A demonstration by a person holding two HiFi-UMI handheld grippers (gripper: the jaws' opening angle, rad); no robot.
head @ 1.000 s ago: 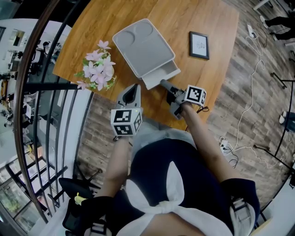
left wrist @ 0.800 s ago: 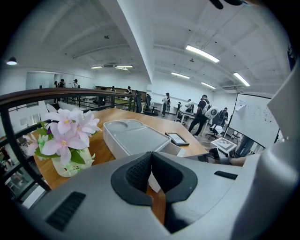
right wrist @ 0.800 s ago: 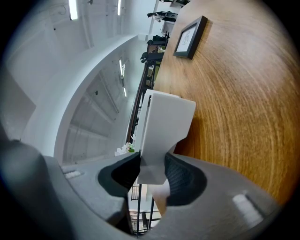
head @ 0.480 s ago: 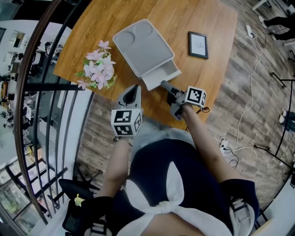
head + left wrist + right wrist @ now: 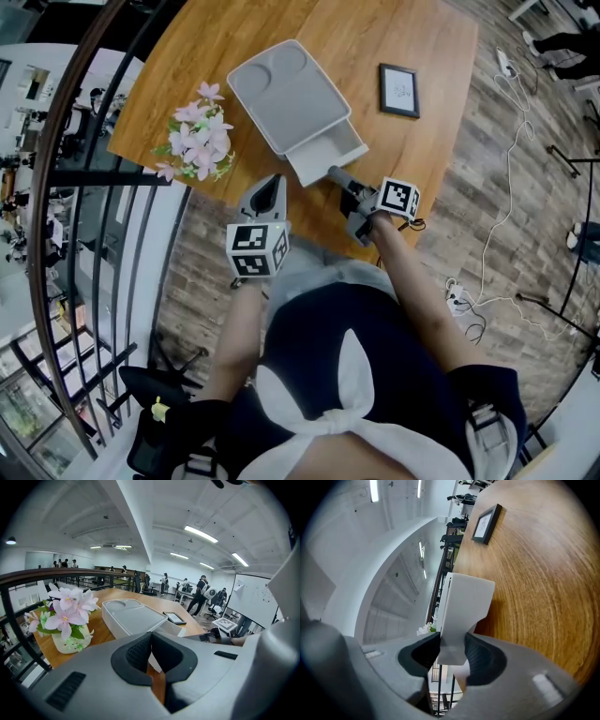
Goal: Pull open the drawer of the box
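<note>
Right gripper [image 5: 451, 649] pinching drawer [image 5: 326, 150] lip, drawer's rear hidden inside box [image 5: 281, 89]; left gripper [image 5: 151, 644] pressed together, empty.

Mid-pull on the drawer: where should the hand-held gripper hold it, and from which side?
The flat tab on the drawer's front, from the table's near edge, facing the box. It juts out, thin enough to pinch; the right hand-held gripper is clamped on it.
</note>
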